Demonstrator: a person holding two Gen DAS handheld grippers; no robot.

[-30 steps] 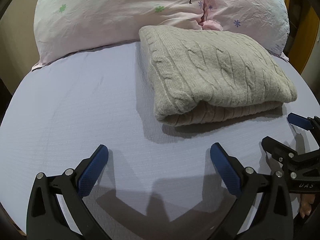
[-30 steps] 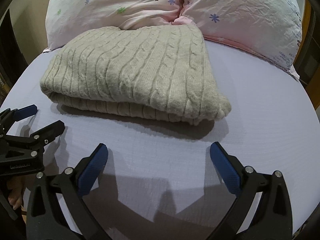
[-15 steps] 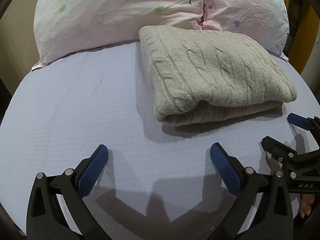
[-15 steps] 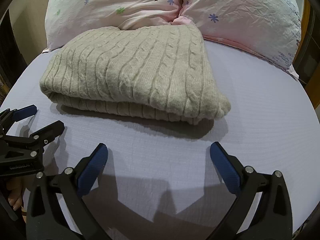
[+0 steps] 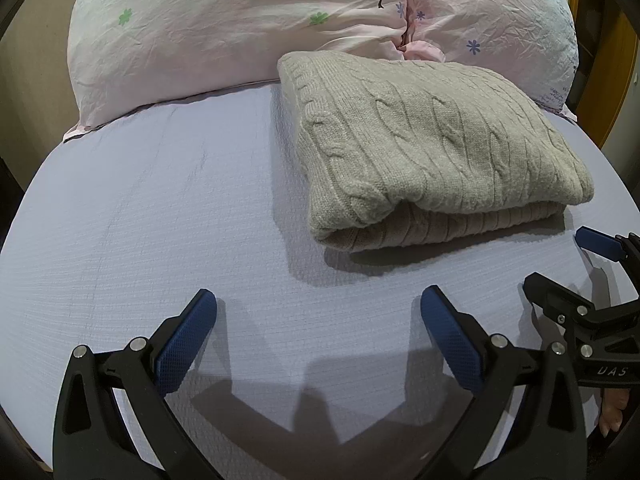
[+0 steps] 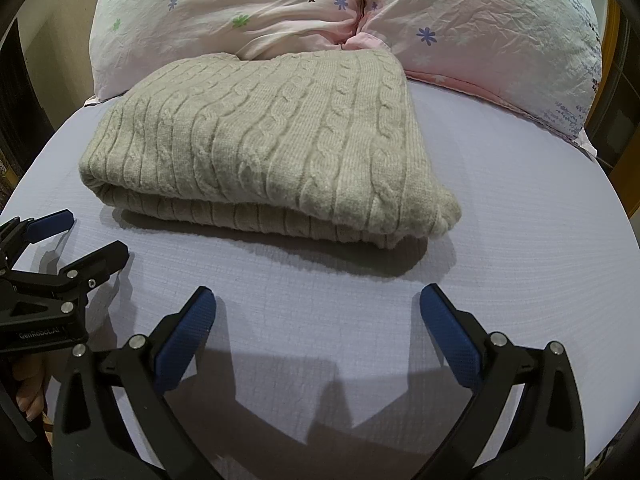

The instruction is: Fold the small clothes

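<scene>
A beige cable-knit sweater (image 5: 432, 148) lies folded in a neat rectangle on the lavender bedsheet (image 5: 160, 208), its far edge against the pillows. It also shows in the right wrist view (image 6: 276, 148). My left gripper (image 5: 318, 320) is open and empty, hovering over bare sheet in front of the sweater's left corner. My right gripper (image 6: 318, 320) is open and empty, in front of the sweater's right part. Each gripper shows at the edge of the other's view: the right one (image 5: 560, 264), the left one (image 6: 80, 236).
Two pale pink pillows with small flowers and a tree print (image 5: 248, 20) (image 6: 492, 28) lie along the head of the bed behind the sweater. Wooden furniture (image 5: 616, 80) stands past the right bed edge. A dark frame (image 6: 16, 120) stands at the left.
Almost nothing has moved. The right wrist view has crept slightly closer to the sweater; both grippers stay open and empty.
</scene>
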